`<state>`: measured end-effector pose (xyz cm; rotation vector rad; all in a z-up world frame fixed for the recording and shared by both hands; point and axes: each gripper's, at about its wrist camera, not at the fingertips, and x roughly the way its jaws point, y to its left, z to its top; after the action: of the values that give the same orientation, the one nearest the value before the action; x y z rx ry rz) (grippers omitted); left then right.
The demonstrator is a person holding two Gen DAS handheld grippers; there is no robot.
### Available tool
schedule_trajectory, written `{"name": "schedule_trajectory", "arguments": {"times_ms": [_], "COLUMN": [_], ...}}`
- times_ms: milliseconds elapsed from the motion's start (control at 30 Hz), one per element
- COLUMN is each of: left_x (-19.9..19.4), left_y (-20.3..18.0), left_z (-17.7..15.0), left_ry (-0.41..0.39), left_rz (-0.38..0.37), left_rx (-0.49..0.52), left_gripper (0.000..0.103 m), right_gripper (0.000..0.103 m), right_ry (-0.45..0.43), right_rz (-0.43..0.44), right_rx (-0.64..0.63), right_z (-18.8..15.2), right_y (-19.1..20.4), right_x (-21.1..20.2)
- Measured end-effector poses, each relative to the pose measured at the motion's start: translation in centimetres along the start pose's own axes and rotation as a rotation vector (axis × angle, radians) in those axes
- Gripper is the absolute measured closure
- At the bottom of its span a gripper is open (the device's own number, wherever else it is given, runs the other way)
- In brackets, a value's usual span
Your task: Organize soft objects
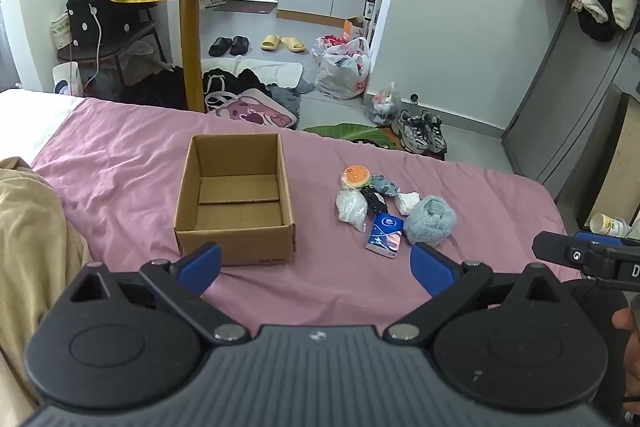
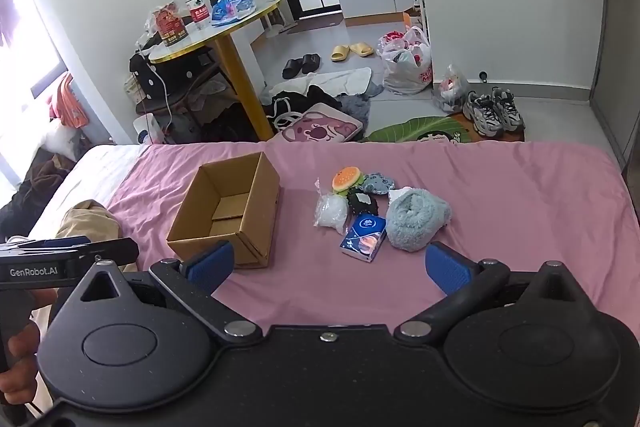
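both grippers hover low at the bottom of their frames, above the near edge of the pink bed [image 1: 120, 155], neither touching anything. the left gripper [image 1: 316, 267] has its jaws spread wide with nothing between them, and the right gripper [image 2: 328, 267] is the same: spread and empty. held back like this, each camera takes in both the box and the pile, which looks like a starting pose before the first pick.

the box [image 1: 236, 199] sits open-topped at centre-left of the left wrist view, flaps gone or folded down, and it holds nothing; only its bare cardboard floor shows. its mouth faces up, so things can likely be dropped straight in.

the soft things lie in a tight cluster to the right of the box, apart from it: a burger toy [image 1: 357, 177], a clear bag [image 1: 351, 206] of white stuff, a dark pouch [image 1: 374, 201], a grey-blue plush [image 1: 385, 185], a white lump [image 1: 407, 203], a tissue pack [image 1: 385, 235] and a fluffy blue roll [image 1: 430, 221]. many touch one another. the pack and roll lie nearest the grippers, so they seem the easiest first grabs. nothing has been sorted yet.
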<state>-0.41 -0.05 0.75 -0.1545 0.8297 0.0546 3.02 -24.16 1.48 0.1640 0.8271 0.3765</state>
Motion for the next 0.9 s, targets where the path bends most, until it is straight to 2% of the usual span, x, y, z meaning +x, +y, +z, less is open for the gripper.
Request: {"name": "schedule_trajectory", "arguments": {"times_ms": [900], "left_x": [-0.76], "left_y": [-0.04], "left_z": [-0.36], "left_ry": [-0.005], "left_rz": [-0.004], "left_rx": [0.005], "left_gripper": [0.003], "right_gripper": [0.0], "right_ry": [-0.016], "right_rz": [-0.015], "right_rx": [0.003], "right_z": [-0.12], "right_y": [-0.29], "right_x": [-0.52]}}
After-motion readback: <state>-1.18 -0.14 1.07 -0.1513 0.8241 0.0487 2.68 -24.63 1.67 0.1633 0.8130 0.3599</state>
